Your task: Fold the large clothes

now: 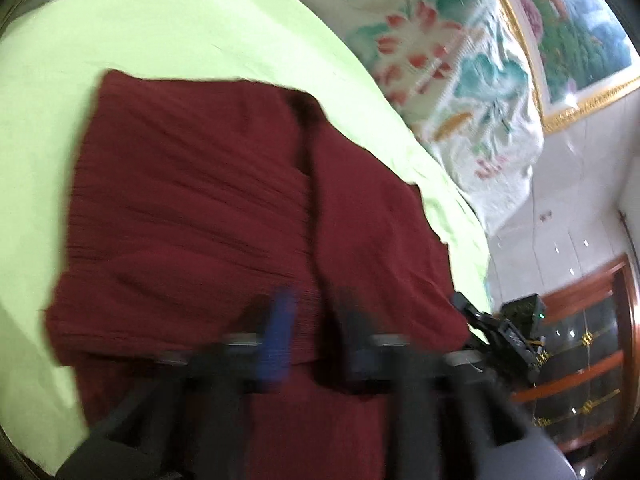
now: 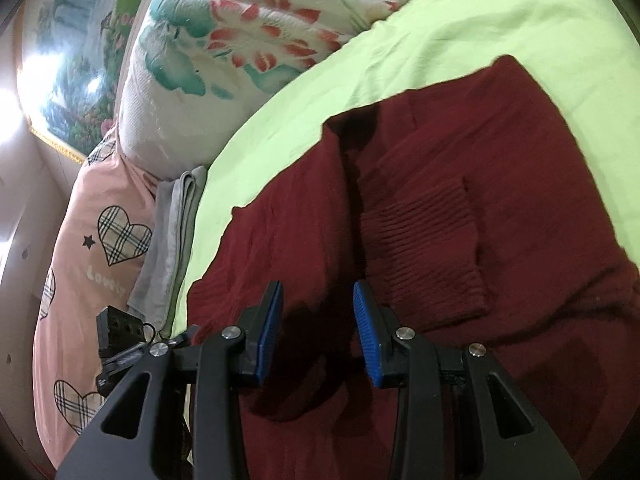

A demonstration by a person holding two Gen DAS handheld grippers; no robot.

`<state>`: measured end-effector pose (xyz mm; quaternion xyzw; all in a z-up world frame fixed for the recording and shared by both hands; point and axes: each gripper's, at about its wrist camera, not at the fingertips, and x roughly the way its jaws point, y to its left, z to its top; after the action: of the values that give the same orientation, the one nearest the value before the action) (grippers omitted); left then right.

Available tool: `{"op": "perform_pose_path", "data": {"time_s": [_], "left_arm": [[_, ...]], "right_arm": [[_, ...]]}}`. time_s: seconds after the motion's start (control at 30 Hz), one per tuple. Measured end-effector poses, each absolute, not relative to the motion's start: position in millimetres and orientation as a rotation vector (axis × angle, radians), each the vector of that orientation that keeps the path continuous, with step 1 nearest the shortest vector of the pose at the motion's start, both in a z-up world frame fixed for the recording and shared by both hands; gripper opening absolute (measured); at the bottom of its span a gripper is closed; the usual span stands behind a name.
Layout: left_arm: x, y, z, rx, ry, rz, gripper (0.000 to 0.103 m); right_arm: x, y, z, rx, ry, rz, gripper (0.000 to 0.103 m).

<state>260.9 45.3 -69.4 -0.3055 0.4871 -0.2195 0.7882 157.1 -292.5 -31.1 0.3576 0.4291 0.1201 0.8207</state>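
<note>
Bordering sweater (image 2: 460,184), bare green sheet (image 2: 500,12)

Bed w/ lime-green sheet (image 2: 460,12): dark red knit garment (image 2: 460,200) flat on it, floral quilt (image 2: 224,60) at edge.

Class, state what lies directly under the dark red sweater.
The dark red sweater lies on a light green sheet, visible around its edges. Whatever sits beneath its middle is covered.

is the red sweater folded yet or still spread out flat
Partly folded. The dark red sweater lies on the green sheet with a sleeve and ribbed cuff laid across its body.
</note>
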Motion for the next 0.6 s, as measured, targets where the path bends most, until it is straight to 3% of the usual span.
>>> {"op": "perform_pose_path", "data": {"time_s": [0.03,0.17,0.2,0.27,0.3,0.4,0.6], "left_arm": [[263,40,-69,-0.650,1.053,-0.477,0.070],[276,15,-75,-0.602,1.102,-0.487,0.070],[277,10,-73,-0.571,1.094,-0.488,0.066],[277,-2,-71,-0.527,1.100,-0.540,0.013],[276,-6,-70,-0.523,1.107,-0.556,0.005],[267,-4,-57,-0.463,1.026,-0.506,0.004],[267,51,-66,-0.615,0.980,-0.409,0.004]], "right_arm": [[156,-294,-32,0.762,0.915,0.250,0.038],[153,-296,-31,0.766,0.914,0.241,0.038],[152,-297,-31,0.767,0.911,0.242,0.038],[152,-298,-30,0.770,0.903,0.245,0.038],[153,-298,-29,0.771,0.901,0.246,0.038],[153,-298,-28,0.775,0.893,0.251,0.038],[157,-297,-30,0.779,0.897,0.258,0.038]]}}
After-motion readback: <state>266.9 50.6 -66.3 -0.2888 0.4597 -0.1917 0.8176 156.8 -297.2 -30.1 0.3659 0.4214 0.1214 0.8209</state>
